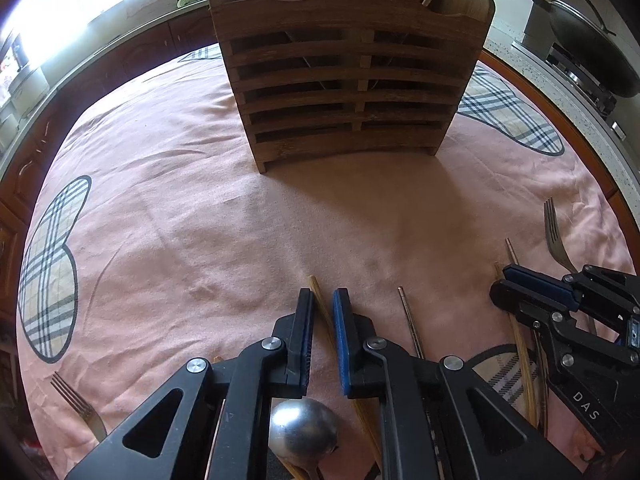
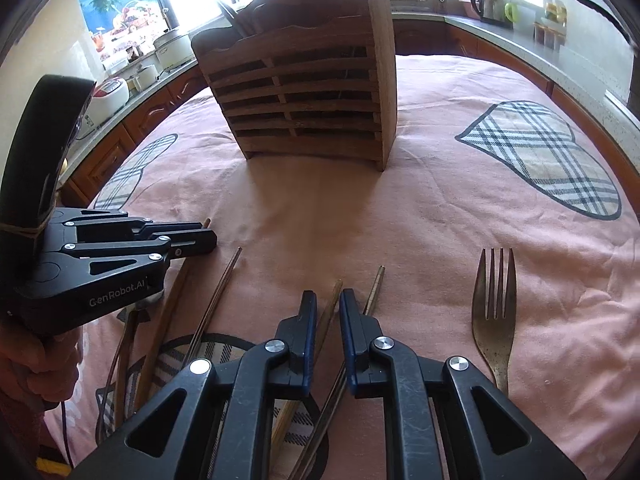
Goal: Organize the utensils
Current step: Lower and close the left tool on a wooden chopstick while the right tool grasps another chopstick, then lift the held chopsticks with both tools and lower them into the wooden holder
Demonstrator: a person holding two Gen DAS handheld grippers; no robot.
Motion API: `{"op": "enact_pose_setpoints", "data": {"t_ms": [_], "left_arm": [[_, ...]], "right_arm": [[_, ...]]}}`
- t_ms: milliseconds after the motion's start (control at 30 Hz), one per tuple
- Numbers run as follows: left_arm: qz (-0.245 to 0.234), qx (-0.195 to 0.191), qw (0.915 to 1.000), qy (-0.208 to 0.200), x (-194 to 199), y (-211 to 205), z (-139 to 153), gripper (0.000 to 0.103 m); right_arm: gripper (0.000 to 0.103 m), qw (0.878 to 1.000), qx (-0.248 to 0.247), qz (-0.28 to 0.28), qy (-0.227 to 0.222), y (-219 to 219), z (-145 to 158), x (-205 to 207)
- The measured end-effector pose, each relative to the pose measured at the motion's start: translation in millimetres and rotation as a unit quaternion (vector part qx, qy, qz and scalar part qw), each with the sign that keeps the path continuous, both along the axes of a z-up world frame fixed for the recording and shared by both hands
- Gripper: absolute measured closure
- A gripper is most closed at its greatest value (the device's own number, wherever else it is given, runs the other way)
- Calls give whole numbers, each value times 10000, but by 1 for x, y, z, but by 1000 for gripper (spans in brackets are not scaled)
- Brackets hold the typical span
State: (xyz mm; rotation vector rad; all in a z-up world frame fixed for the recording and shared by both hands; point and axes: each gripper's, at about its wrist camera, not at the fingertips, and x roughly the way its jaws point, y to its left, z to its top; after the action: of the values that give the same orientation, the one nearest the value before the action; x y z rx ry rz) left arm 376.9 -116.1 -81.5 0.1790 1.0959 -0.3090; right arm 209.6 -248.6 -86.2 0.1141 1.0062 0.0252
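A slatted wooden utensil holder (image 1: 344,80) stands at the back of the pink cloth; it also shows in the right wrist view (image 2: 308,96), with utensils inside. My left gripper (image 1: 323,300) straddles a wooden chopstick (image 1: 320,300), jaws slightly apart and low over the cloth. A metal spoon (image 1: 302,430) lies under it. My right gripper (image 2: 328,304) straddles another wooden chopstick (image 2: 331,312), jaws slightly apart. A metal chopstick (image 2: 374,292) lies just right of it. The left gripper shows in the right wrist view (image 2: 200,240), and the right one in the left wrist view (image 1: 504,284).
A fork (image 2: 494,312) lies right of my right gripper, also seen in the left wrist view (image 1: 554,236). Another fork (image 1: 78,408) lies at the left. More chopsticks (image 2: 220,292) lie between the grippers. Kitchen counters, a wok (image 1: 592,36) and rice cookers (image 2: 172,48) surround the table.
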Motion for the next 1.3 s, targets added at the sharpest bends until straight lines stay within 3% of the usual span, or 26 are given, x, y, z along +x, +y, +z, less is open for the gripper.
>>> {"op": "enact_pose_setpoints", "data": {"t_ms": [200, 333, 633, 867, 1300], "left_arm": [[196, -648, 9977, 0, -15, 22, 22, 96], [291, -1137, 9930, -102, -31, 38, 47, 97], [362, -1746, 9823, -568, -86, 79, 109, 99], [327, -1924, 9771, -845, -128, 101, 141, 99], [399, -2105, 9681, -1301, -167, 125, 170, 100]], "right_arm": [[96, 9992, 351, -123, -110, -8, 7, -6], [97, 9972, 619, -165, -378, -11, 27, -16], [98, 9906, 956, -108, -974, -7, 80, -35], [98, 9854, 936, -84, -1420, -3, 115, -51], [99, 9790, 865, -2, -1848, 7, 145, -70]]}}
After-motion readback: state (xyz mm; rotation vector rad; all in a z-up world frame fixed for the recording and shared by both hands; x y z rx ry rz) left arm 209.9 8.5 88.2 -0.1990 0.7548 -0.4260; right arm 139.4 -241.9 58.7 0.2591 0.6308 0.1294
